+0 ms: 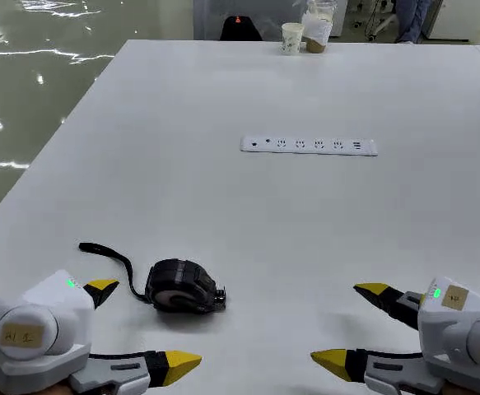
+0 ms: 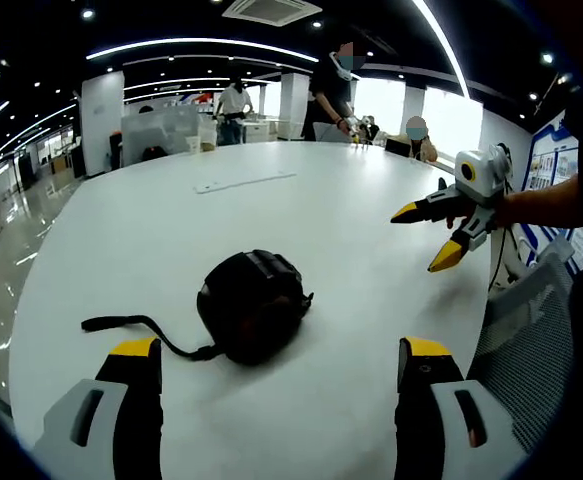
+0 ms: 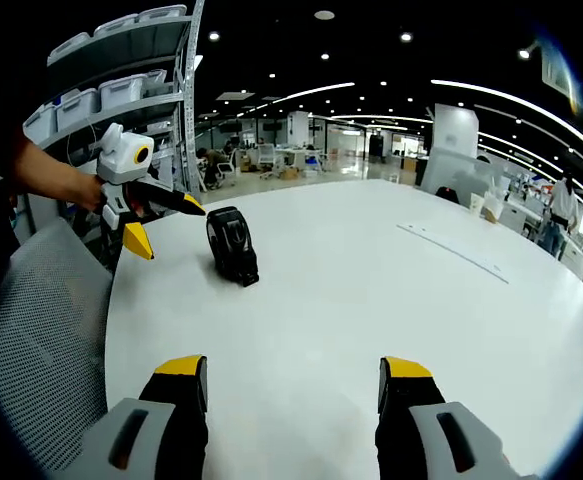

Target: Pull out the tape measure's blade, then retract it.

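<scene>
A black tape measure (image 1: 184,286) with a black wrist strap (image 1: 108,253) lies on the white table (image 1: 248,206), blade retracted. My left gripper (image 1: 141,325) stands open just left of it at the near edge; in the left gripper view the tape measure (image 2: 254,303) sits a short way ahead between the yellow-tipped fingers (image 2: 136,350). My right gripper (image 1: 351,322) is open at the near right, well apart from the tape measure (image 3: 233,243), with nothing between its fingers.
A white power strip (image 1: 309,146) lies mid-table. Paper cups (image 1: 292,37) and a bag stand at the far edge. A mesh chair (image 3: 41,330) is by the near side. People stand beyond the table in the left gripper view.
</scene>
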Demonstrator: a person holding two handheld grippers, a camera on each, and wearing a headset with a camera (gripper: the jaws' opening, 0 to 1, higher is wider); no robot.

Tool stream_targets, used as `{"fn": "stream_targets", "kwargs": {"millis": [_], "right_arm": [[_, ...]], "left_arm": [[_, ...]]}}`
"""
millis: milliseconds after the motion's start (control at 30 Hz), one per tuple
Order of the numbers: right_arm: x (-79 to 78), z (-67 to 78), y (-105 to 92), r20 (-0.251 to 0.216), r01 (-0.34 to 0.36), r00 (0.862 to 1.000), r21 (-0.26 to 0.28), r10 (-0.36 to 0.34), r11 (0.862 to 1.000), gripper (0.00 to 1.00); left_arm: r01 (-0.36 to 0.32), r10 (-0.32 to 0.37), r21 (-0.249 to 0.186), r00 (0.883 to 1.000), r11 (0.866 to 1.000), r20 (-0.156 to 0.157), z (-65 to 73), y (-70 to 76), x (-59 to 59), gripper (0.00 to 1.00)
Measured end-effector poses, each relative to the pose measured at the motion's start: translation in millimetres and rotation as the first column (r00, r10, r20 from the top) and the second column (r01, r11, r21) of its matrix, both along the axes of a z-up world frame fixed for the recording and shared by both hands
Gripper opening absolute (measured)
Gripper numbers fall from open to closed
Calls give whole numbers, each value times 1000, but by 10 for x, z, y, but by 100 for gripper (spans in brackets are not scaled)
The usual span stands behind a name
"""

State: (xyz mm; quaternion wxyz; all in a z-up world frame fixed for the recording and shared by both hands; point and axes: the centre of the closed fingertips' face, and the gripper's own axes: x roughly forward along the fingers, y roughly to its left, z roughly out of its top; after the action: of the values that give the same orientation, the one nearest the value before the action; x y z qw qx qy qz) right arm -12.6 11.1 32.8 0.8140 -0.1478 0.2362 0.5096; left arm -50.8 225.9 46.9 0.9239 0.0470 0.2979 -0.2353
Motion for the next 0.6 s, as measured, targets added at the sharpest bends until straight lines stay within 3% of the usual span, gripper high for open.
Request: {"fn": "stream_targets", "kwargs": {"millis": [267, 600], "right_arm": [[-96, 68, -165, 9, 49, 999, 29, -49, 998, 75], [-223, 104, -197, 3, 38, 999, 44, -38, 998, 81]], "left_arm": [[38, -38, 14, 999, 999, 30, 75, 1, -83, 97], [29, -29, -25, 999, 999, 16, 45, -17, -143, 99]]}}
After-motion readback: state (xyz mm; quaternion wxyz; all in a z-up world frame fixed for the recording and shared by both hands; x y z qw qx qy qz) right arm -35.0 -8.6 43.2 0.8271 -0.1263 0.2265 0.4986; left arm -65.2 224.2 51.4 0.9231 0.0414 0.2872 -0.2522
